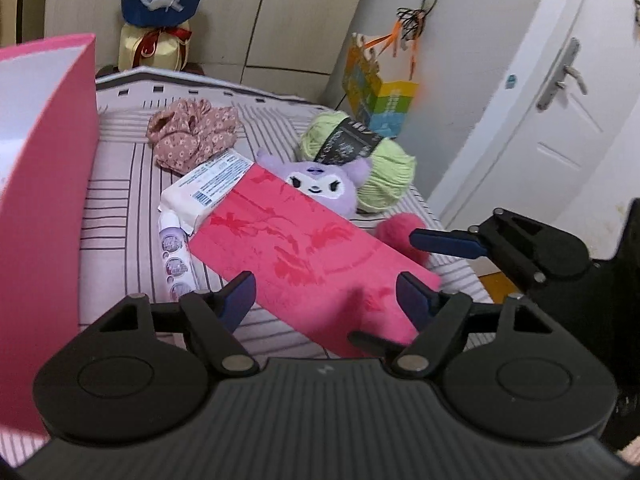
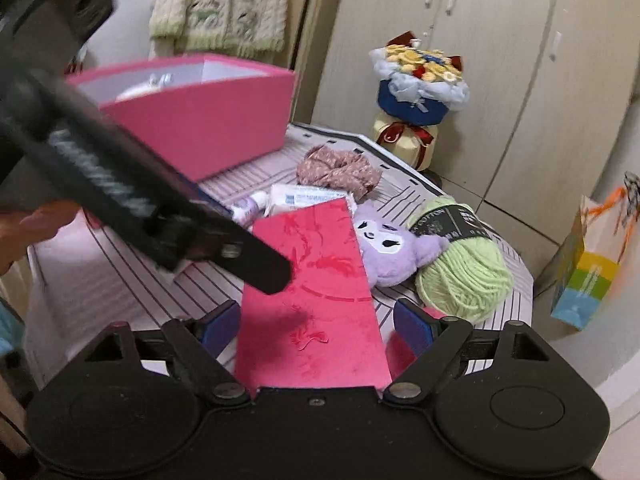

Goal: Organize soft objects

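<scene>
A red patterned flat piece point(image 1: 296, 256) point(image 2: 316, 292) lies on the striped table, over a purple plush toy point(image 1: 324, 184) point(image 2: 392, 244) and a white tissue pack point(image 1: 208, 188) point(image 2: 304, 196). Green yarn point(image 1: 376, 160) point(image 2: 464, 264), a floral fabric piece point(image 1: 192, 132) point(image 2: 340, 168) and a pink ball point(image 1: 400, 232) lie around it. My left gripper point(image 1: 326, 300) is open above the red piece's near end. My right gripper point(image 2: 316, 324) is open, straddling the red piece; it also shows in the left wrist view point(image 1: 440, 240).
A pink box point(image 1: 44, 200) point(image 2: 200, 120) stands open at the table's left. A small bottle point(image 1: 176, 256) point(image 2: 250, 204) lies by the tissue pack. A bouquet point(image 2: 420, 92), a colourful paper bag point(image 2: 588, 264), cabinets and a door point(image 1: 560, 100) surround the table.
</scene>
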### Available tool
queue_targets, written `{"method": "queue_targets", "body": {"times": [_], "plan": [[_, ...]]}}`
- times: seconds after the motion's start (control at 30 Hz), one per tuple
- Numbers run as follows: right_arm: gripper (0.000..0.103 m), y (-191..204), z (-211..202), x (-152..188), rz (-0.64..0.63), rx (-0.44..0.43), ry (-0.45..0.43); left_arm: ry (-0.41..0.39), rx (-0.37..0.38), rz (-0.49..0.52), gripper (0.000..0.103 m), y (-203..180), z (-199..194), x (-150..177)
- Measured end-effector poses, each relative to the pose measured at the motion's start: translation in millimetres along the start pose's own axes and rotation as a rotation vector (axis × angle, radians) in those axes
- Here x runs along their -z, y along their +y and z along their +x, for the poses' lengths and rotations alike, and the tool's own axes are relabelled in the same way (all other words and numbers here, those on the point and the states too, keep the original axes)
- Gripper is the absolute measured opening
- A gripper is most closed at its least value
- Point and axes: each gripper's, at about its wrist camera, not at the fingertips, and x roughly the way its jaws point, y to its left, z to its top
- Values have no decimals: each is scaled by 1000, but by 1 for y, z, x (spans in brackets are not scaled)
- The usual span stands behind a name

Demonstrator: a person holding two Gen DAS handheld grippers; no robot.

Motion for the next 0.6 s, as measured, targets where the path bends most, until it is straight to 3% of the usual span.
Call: {"method": "queue_targets", "body": {"times": [0.23, 0.5, 0.6], "plan": [[95, 8, 17, -6, -110, -30, 60, 40, -4, -56, 76, 9, 20, 0], [95, 5, 26, -7, -24, -37, 113, 50, -76, -38, 76, 10, 31, 5], [93, 5, 28, -7, -21, -12, 107, 50, -52, -92, 76, 16, 30, 5]]}}
